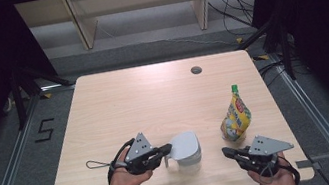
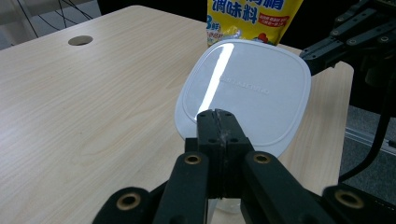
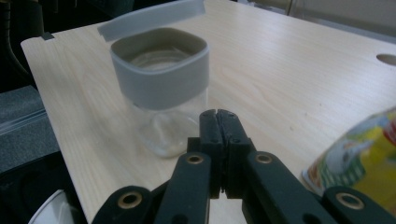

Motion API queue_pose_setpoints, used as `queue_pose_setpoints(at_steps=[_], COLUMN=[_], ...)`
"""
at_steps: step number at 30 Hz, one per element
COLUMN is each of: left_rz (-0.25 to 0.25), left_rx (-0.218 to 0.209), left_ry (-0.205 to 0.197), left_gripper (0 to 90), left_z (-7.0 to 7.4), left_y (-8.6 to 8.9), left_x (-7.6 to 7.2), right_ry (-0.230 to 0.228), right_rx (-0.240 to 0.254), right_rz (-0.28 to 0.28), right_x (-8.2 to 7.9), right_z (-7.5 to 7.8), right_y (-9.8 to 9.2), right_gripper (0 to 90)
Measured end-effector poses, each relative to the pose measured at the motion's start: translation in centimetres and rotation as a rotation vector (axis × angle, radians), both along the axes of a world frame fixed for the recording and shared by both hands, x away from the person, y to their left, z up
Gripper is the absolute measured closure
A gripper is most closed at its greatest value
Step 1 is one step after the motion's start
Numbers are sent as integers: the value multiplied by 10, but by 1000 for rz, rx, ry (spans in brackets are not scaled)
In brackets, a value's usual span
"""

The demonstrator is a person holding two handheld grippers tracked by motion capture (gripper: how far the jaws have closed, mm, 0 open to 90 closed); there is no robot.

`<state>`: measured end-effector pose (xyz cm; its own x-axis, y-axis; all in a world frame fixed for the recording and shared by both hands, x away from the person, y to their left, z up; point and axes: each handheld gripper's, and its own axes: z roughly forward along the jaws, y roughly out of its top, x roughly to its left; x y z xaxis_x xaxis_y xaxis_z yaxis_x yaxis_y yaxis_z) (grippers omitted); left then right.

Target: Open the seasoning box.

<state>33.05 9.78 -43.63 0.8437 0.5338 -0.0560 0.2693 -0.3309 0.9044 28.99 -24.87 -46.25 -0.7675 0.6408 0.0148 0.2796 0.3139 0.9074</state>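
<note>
A clear jar (image 1: 185, 152) with a grey collar (image 3: 161, 79) stands near the table's front edge, and its pale lid (image 2: 243, 88) is tipped up off the mouth (image 3: 149, 18). My left gripper (image 1: 168, 148) is shut, its tips (image 2: 218, 114) at the lid's near edge; I cannot tell whether they pinch it. A yellow seasoning pouch (image 1: 235, 116) with a green cap stands upright to the right of the jar. In front of the pouch my right gripper (image 1: 225, 152) is shut with nothing between its jaws (image 3: 218, 114), and it points toward the jar.
The light wooden table (image 1: 143, 101) has a round cable hole (image 1: 196, 70) at the back right. Its front edge lies just under both hands. Black cables and metal rails run along the floor on either side.
</note>
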Motion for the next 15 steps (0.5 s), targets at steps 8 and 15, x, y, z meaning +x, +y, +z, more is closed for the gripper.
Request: queue_pose_setpoints(at_steps=[8,15], left_rz=[0,-3], left_rx=[-2,-1], left_ry=[-2,-3], left_gripper=[891,891], left_z=[0,0], left_y=[1,1], left_x=[0,0], right_ry=[-30,-46], right_rx=[3,-9], right_rz=[62,88], right_x=[13,19], right_z=[10,12], right_y=[27,41], right_gripper=[900,900])
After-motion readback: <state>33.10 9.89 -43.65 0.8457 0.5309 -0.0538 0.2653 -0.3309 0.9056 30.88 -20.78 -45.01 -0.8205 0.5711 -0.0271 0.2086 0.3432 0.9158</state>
